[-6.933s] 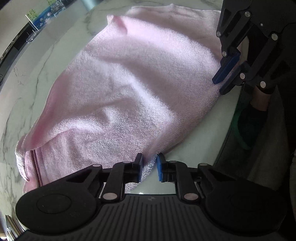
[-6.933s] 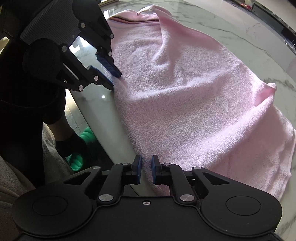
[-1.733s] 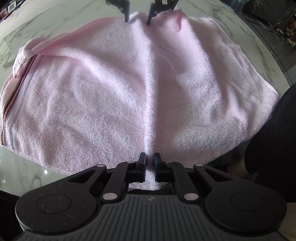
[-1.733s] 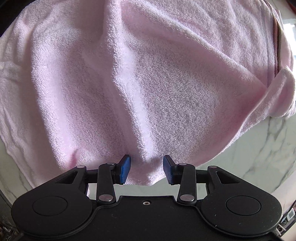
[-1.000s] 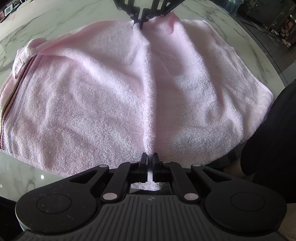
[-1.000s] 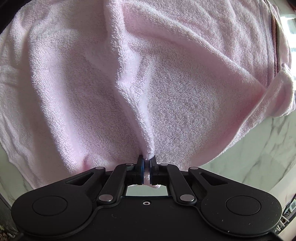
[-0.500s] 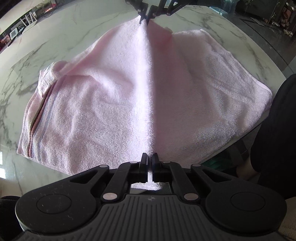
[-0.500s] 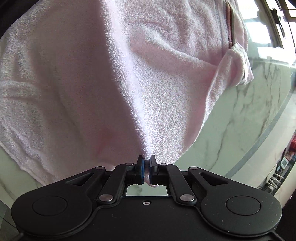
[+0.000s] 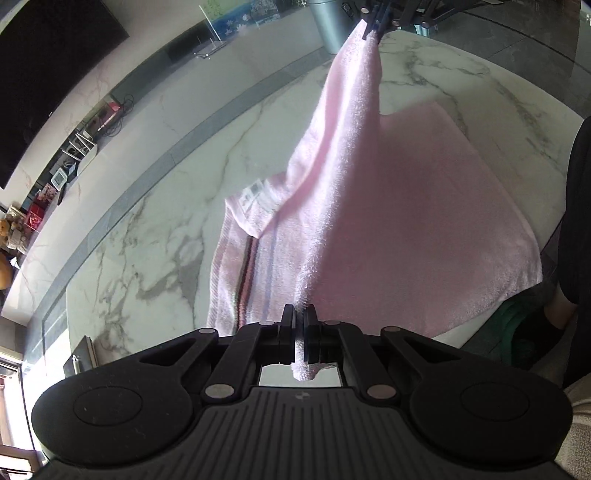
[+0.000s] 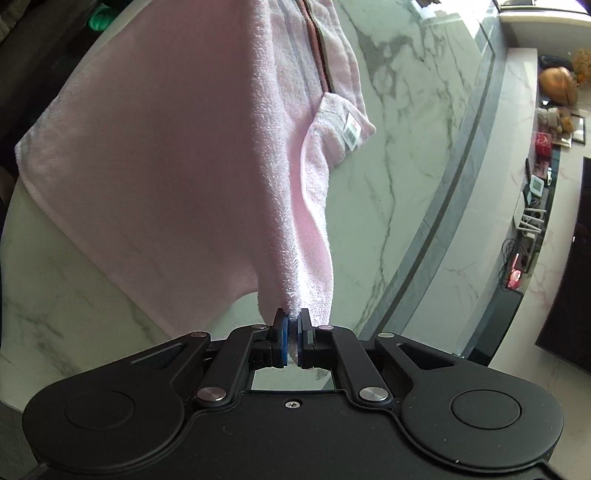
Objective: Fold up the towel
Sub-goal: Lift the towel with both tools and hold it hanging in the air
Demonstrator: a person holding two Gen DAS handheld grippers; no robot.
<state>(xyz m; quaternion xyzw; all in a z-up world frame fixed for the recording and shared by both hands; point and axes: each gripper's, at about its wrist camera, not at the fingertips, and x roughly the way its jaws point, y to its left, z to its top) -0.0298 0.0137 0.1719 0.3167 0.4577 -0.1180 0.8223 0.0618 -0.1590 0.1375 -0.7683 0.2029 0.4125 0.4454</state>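
A pink towel (image 9: 388, 206) with dark stripes and a white label at one end is lifted along a middle ridge above the marble table (image 9: 147, 266). My left gripper (image 9: 300, 328) is shut on the near end of that ridge. My right gripper (image 9: 375, 20) is shut on the far end, high at the top of the left wrist view. In the right wrist view the right gripper (image 10: 292, 338) pinches the towel (image 10: 177, 155), which hangs down on both sides. The striped end (image 10: 325, 55) droops with the label (image 10: 351, 133) showing.
The table's near edge (image 9: 480, 332) is by a person's dark clothing (image 9: 580, 236) and a green slipper (image 9: 524, 332). A grey cylinder (image 9: 328, 26) stands beyond the table. A shelf with small items (image 10: 535, 155) runs along the wall.
Both grippers have lifted the pinched ridge well above the table. The towel now hangs from them in two sides, with its striped end pulled off the table's far part.
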